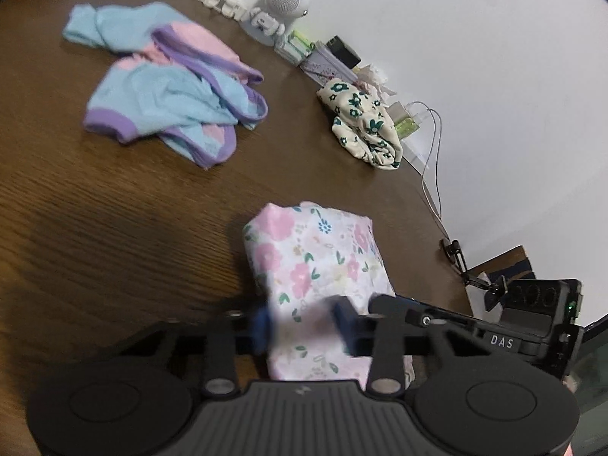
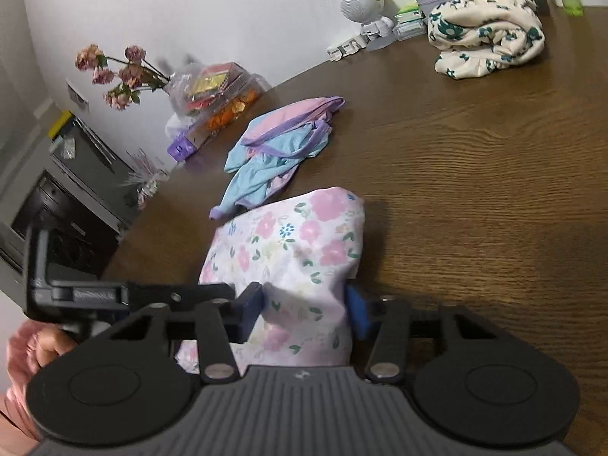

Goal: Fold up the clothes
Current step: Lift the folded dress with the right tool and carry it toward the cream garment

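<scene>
A folded white garment with pink flowers (image 1: 315,258) lies on the brown wooden table (image 1: 114,228), its near end between the blue fingers of my left gripper (image 1: 304,328), which is shut on it. In the right wrist view the same floral garment (image 2: 296,243) narrows where my right gripper (image 2: 304,311) is shut on its near end. Each gripper holds the bundle from an opposite side. The right gripper's body (image 1: 532,311) shows at the left view's right edge. The left gripper's body (image 2: 76,288) shows at the right view's left edge. The cloth under the fingers is hidden.
A crumpled blue, pink and purple garment (image 1: 171,87) lies further back. A cream garment with dark green flowers (image 1: 361,121) sits by the wall among boxes, a white speaker figure (image 1: 281,7) and cables. Dried flowers (image 2: 117,72) and a snack bag stand at the table's far corner.
</scene>
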A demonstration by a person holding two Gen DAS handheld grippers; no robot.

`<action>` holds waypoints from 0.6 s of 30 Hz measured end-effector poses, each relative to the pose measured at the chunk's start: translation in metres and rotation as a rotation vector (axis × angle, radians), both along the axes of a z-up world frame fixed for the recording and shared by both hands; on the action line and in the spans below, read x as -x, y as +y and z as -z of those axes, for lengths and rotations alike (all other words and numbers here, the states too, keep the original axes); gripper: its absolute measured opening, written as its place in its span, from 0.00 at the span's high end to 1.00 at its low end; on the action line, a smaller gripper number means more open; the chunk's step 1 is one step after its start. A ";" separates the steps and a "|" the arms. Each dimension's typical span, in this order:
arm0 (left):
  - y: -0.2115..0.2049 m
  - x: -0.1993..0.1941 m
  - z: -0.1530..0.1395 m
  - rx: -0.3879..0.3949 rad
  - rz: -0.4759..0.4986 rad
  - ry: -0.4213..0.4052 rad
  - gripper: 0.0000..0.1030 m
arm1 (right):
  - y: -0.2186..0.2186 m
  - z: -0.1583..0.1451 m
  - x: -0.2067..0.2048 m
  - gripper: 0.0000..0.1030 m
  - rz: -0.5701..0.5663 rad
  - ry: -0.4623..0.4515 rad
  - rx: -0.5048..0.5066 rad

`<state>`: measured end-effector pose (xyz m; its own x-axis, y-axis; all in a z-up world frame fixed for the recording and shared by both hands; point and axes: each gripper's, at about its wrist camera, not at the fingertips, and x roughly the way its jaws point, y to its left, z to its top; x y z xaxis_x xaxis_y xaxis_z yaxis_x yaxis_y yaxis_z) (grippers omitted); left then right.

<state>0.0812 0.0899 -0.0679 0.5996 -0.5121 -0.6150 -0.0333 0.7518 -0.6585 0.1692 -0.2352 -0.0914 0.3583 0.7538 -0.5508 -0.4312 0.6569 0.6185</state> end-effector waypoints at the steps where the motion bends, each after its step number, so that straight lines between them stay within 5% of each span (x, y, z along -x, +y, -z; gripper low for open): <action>1: 0.001 -0.001 0.002 0.018 -0.002 0.001 0.70 | -0.001 0.001 -0.001 0.60 0.003 0.007 -0.007; 12: 0.004 -0.007 0.012 0.098 -0.010 -0.011 0.73 | -0.012 0.009 -0.002 0.67 0.056 0.056 -0.072; 18: 0.000 -0.007 0.015 0.101 -0.006 -0.026 0.81 | -0.014 0.012 0.003 0.79 0.085 0.063 -0.071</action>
